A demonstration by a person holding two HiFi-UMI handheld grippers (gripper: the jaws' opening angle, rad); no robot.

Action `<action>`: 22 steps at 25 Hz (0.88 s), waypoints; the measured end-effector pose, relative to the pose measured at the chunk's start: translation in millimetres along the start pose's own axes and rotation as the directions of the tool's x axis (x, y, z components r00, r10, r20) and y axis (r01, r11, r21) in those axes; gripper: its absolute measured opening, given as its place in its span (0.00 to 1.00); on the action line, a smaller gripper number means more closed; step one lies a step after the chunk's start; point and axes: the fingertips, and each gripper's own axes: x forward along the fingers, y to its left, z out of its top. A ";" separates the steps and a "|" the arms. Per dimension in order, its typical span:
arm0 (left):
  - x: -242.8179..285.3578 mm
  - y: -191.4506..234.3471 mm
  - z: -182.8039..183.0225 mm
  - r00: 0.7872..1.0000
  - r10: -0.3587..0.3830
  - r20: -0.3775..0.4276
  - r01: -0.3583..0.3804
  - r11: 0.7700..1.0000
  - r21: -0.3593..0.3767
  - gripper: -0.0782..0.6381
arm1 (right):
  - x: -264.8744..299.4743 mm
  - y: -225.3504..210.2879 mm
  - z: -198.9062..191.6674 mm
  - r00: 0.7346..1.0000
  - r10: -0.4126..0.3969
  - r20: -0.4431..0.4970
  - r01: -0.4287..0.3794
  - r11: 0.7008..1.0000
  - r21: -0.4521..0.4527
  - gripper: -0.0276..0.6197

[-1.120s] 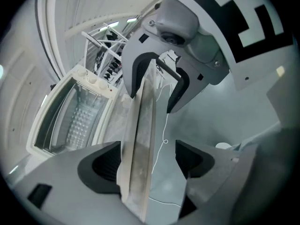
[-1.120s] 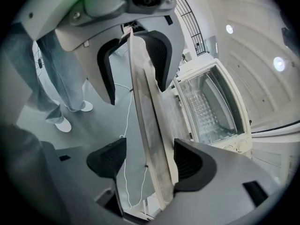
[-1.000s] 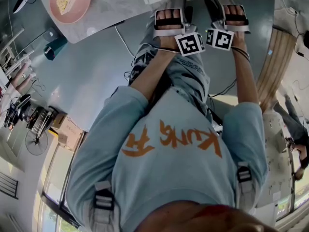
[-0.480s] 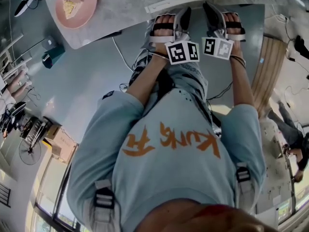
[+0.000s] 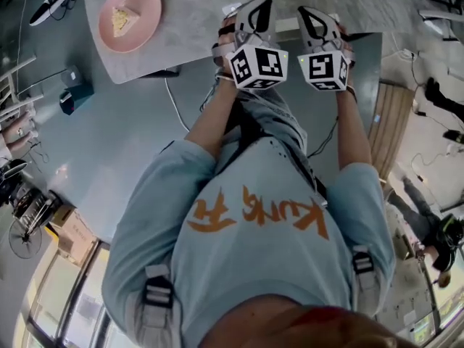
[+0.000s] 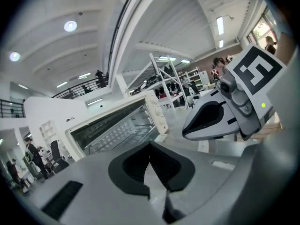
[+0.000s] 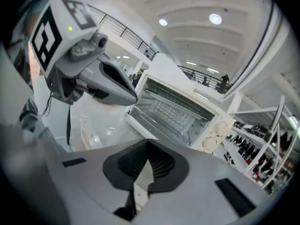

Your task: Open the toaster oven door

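Observation:
The white toaster oven (image 6: pixel 117 125) stands ahead of both grippers, its wire rack showing through the front opening. In the right gripper view the toaster oven (image 7: pixel 183 111) has its door (image 7: pixel 90 135) lying flat in front of it and two knobs (image 7: pixel 213 139) on the right. My left gripper (image 6: pixel 151 172) is shut with nothing between its pads. My right gripper (image 7: pixel 142 175) is shut and empty too. In the head view the left gripper (image 5: pixel 254 9) and right gripper (image 5: pixel 313 17) are held side by side over the table's near edge, apart from the oven, which is out of that view.
A pink plate (image 5: pixel 129 26) with a slice of food sits on the grey table (image 5: pixel 188 27) at the left. A cable hangs below the table edge. People and shelving stand in the hall behind the oven.
Both grippers have tipped up with their marker cubes now facing the head camera, and their jaws have closed. The white strip at the table's far side has left the head view.

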 end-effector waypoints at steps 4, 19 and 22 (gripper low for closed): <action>-7.0 50.6 20.7 0.994 0.085 0.071 -0.076 0.989 -0.127 0.11 | 6.0 -22.8 42.9 0.998 0.011 0.068 -0.014 0.999 0.052 0.04; -23.3 171.2 117.2 0.922 0.310 0.232 -0.221 0.914 -0.342 0.11 | 5.0 -119.6 184.1 0.942 -0.149 0.301 0.054 0.952 0.303 0.04; -29.1 193.7 144.7 0.891 0.357 0.281 -0.223 0.882 -0.414 0.11 | -6.8 -150.9 202.9 0.915 -0.240 0.324 0.105 0.917 0.385 0.04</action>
